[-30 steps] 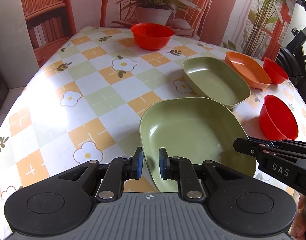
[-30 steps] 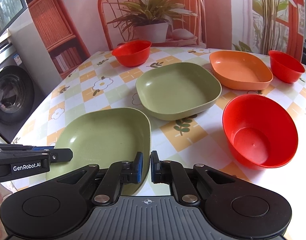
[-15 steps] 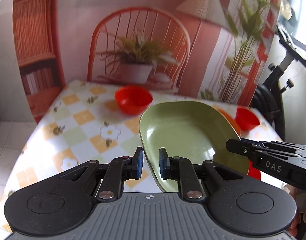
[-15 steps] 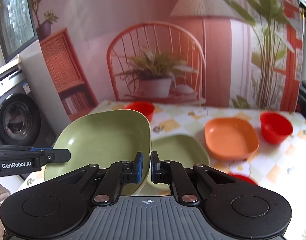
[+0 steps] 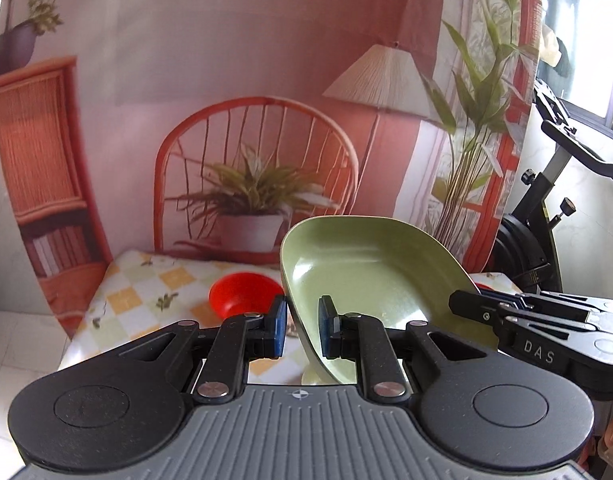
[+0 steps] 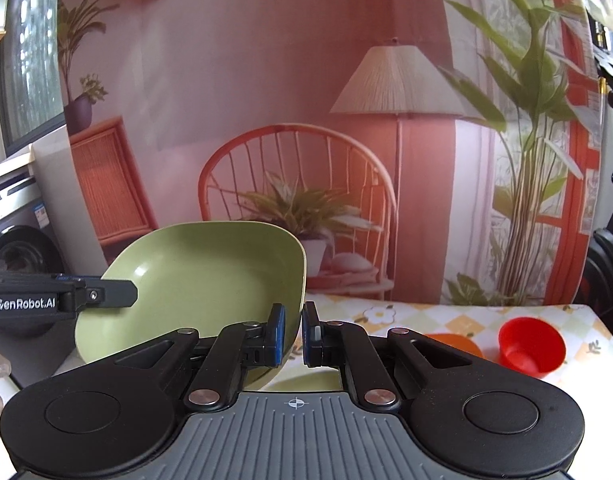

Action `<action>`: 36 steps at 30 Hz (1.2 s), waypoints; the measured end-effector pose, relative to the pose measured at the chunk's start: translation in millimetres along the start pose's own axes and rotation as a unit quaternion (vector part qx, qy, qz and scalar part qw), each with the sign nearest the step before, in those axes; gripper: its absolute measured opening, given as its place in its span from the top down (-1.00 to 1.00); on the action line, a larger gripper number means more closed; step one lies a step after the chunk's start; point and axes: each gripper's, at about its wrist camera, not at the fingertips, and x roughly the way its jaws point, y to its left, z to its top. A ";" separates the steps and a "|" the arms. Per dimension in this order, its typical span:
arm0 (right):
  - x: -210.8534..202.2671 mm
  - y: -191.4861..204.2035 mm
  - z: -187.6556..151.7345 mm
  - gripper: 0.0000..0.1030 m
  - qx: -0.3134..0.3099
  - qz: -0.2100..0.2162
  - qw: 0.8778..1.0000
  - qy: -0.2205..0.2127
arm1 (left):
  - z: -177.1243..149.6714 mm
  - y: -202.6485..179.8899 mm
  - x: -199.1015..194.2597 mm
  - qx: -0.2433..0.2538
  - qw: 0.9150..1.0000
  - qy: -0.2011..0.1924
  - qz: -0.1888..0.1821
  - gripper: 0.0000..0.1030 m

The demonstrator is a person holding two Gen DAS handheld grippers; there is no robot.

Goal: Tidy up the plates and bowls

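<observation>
Left wrist view: I hold the green plate (image 5: 370,276) lifted clear of the table (image 5: 146,292), its left rim pinched between the blue pads of my left gripper (image 5: 300,332). The plate is a smooth, matte rounded square with a shallow well, tilted up on edge. Below it the tablecloth shows a glossy check of yellow, pale green and white with flower prints, and a round red bowl (image 5: 242,292) sits on it, partly hidden by the left finger. A printed backdrop (image 5: 234,80) of a rattan chair, potted plant and pleated lamp hangs behind the table; an exercise bike (image 5: 546,208) stands at right. My right gripper (image 5: 546,332) reaches in from the right at the plate's far rim.

Right wrist view: my right gripper (image 6: 292,338) is closed on the same plate's right rim, the edge thin between the pads. My left gripper (image 6: 62,300) enters from the left across the plate's face. A second red bowl (image 6: 530,344), tapered and glossy, and the edge of an orange dish (image 6: 454,340) rest on the cloth. A washing machine (image 6: 14,232) stands at left.
</observation>
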 end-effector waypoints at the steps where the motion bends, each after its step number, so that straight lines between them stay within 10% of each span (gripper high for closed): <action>1: 2.7 -2.5 1.8 0.83 -0.001 -0.002 1.000 -0.003 | 4.5 -1.3 4.5 0.004 1.000 -0.002 -0.001 0.66; 20: 107.2 -64.4 -38.6 0.86 -0.065 -0.020 0.992 0.110 | -63.4 -7.2 121.3 -0.013 0.990 0.134 -0.040 0.61; 36: 148.1 -77.1 -69.0 0.86 -0.085 -0.013 0.979 0.186 | -96.7 -18.7 154.2 0.013 0.984 0.175 -0.031 0.60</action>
